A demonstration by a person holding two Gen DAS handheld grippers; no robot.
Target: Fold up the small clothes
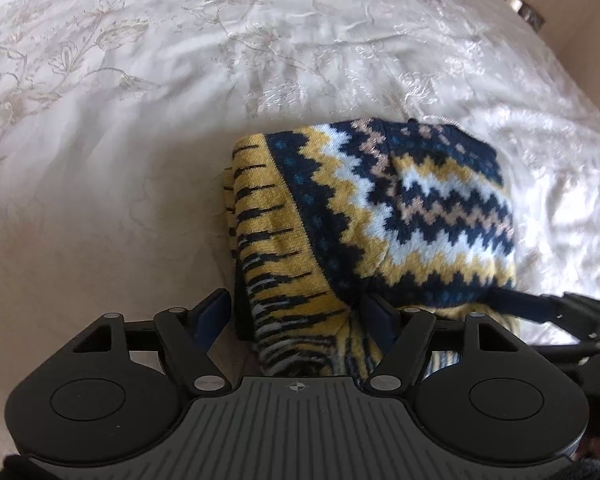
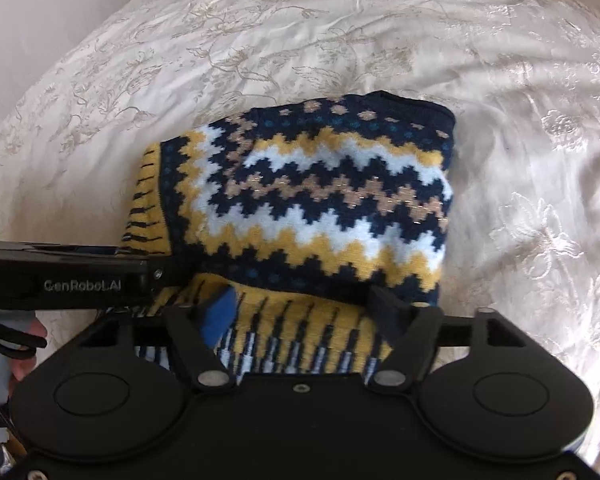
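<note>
While the folded knitted sweater point(image 2: 300, 208) lies on the white embroidered bedspread point(image 2: 380, 40), both grippers stand over its near edge at the bottom of their frames. In the left wrist view the sweater sits right of centre — navy, yellow, pale blue and tan zigzags on top, yellow-and-navy striped ribbing along its left side and lower end. The left gripper point(image 1: 296, 312) has its jaws spread wide, the ribbing lying between the fingers without being pinched. The right gripper point(image 2: 304, 304) is likewise wide apart in its own view, straddling the striped hem at lower centre, its pads not pressing the knit. No earlier picture is given. The left gripper's black body point(image 2: 72, 272) enters the right wrist view from the left edge — its tip at the sweater's lower left corner.
</note>
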